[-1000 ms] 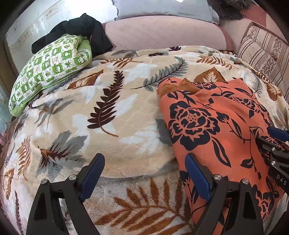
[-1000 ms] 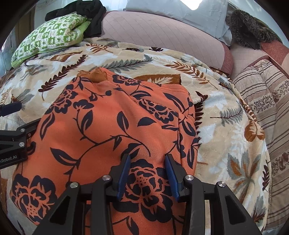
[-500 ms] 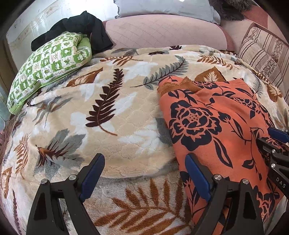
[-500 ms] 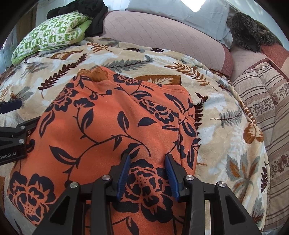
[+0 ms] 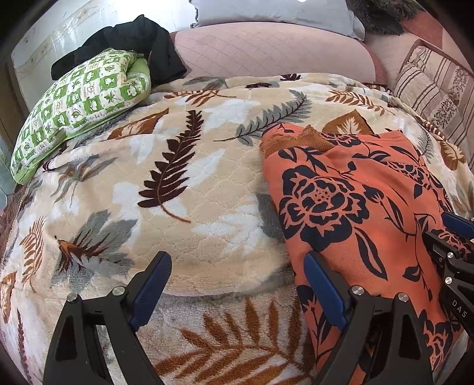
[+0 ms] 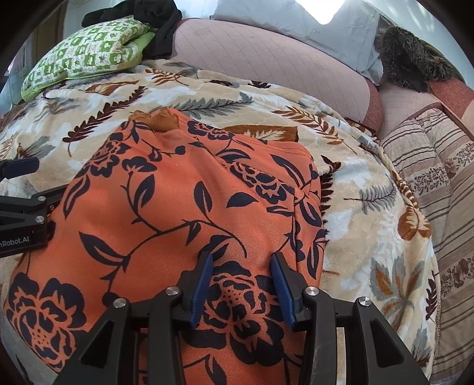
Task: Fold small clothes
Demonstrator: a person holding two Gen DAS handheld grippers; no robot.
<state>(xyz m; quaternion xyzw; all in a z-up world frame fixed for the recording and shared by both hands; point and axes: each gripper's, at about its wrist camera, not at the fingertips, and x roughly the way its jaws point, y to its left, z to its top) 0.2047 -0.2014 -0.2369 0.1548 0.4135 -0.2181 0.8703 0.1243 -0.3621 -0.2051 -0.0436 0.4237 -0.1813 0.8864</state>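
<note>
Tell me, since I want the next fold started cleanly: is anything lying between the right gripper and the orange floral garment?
Nothing visible does. The right gripper hangs directly over the orange floral garment, jaws part open with only cloth under them. The green pillow and black clothing lie far off.

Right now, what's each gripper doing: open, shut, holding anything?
Left gripper: wide open, empty, its right finger at the orange garment's edge.
Right gripper: partly open above the garment, gripping nothing.
</note>
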